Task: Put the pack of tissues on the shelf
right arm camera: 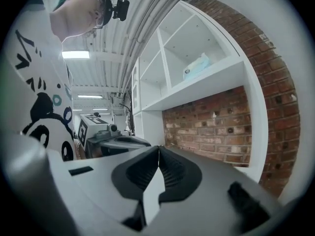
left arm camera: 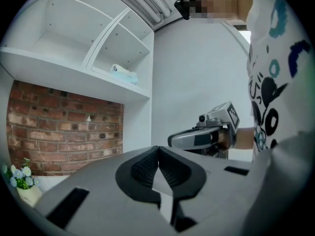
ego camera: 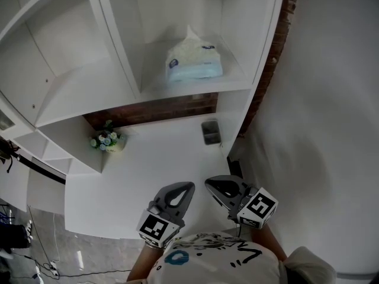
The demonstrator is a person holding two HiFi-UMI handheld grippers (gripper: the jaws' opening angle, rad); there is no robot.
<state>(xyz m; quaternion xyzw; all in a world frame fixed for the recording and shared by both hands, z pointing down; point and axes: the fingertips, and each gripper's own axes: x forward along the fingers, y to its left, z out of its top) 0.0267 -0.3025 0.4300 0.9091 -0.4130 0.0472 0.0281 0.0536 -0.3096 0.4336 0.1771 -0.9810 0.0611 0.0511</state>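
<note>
Resting tissue pack (ego camera: 194, 62), print unreadable

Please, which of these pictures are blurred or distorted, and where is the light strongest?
Head view: soft overall, the wall at right smeared, the pack of tissues readable. Left gripper view: fisheye bends the shelf; dark round corners. Right gripper view: same bending; a ceiling lamp glares.

Red brick wall (left arm camera: 64, 127), white counter (ego camera: 154, 158), grey floor (ego camera: 100, 254), ceiling lights (right arm camera: 76, 54)
</note>
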